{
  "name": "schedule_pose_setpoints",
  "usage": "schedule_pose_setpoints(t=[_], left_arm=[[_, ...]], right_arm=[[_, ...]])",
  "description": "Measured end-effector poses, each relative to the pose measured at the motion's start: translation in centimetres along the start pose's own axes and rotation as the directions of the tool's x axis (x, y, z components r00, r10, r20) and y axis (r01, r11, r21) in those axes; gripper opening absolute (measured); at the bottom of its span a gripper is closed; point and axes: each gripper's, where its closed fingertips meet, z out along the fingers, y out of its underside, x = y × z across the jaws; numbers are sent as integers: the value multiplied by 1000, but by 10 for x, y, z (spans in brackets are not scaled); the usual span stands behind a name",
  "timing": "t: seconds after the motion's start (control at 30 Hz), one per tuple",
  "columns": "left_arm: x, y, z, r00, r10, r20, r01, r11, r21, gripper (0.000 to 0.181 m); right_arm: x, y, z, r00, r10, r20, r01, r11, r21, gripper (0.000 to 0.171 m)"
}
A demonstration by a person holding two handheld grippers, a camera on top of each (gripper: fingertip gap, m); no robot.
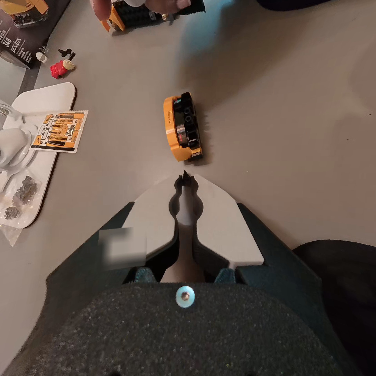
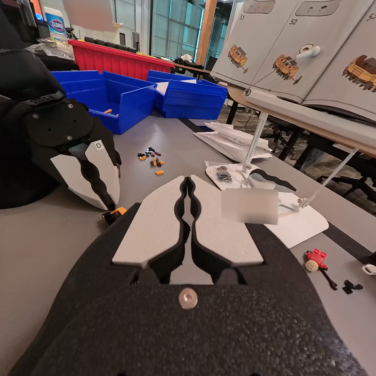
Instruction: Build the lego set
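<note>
In the left wrist view, my left gripper (image 1: 185,176) is shut on a small black pointed piece (image 1: 185,174). It hovers just short of an orange and black lego assembly (image 1: 182,126) lying on the grey table. A second orange and black assembly (image 1: 130,18) sits at the top under a person's hand (image 1: 162,6). In the right wrist view, my right gripper (image 2: 187,179) is shut with nothing visible between its tips. The left gripper (image 2: 109,204) shows at its left, tip down over the orange and black assembly (image 2: 114,213).
Loose small pieces (image 2: 152,158) lie mid-table. Blue bins (image 2: 126,101) and a red bin (image 2: 122,59) stand behind. The instruction booklet (image 2: 295,50) rests on a white stand (image 2: 301,230) at the right. A sticker sheet (image 1: 60,130), a bag of black parts (image 1: 22,193), a red minifigure (image 1: 61,68) and the box (image 1: 14,40) lie left. Tip to tip, the grippers are about 15 cm apart.
</note>
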Motion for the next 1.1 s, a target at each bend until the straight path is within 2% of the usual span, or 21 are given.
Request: schedule_pose_setpoints(t=[0.03, 0.37, 0.53, 0.9, 1.0, 1.1], left_arm=[[0, 0, 0, 1000, -1, 0, 1, 1000, 1, 7], [-2, 0, 0, 1000, -5, 10, 5, 1000, 8, 8], [-6, -4, -1, 999, -7, 41, 6, 1000, 28, 21], [-19, -12, -11, 995, -71, 76, 62, 991, 117, 34], [-31, -5, -19, 988, -72, 137, 60, 994, 90, 35], [-66, 14, -44, 949, -110, 297, 106, 994, 32, 27]], right_arm=[[0, 0, 0, 1000, 0, 1, 0, 1000, -1, 0], [-1, 2, 1, 1000, 4, 10, -4, 1000, -9, 0], [-2, 4, 1, 1000, 4, 12, -4, 1000, -15, 0], [-2, 4, 1, 1000, 7, 15, -7, 1000, -15, 0], [-1, 3, 1, 1000, 7, 14, -7, 1000, -12, 0], [0, 2, 0, 1000, 8, 10, -8, 1000, -8, 0]])
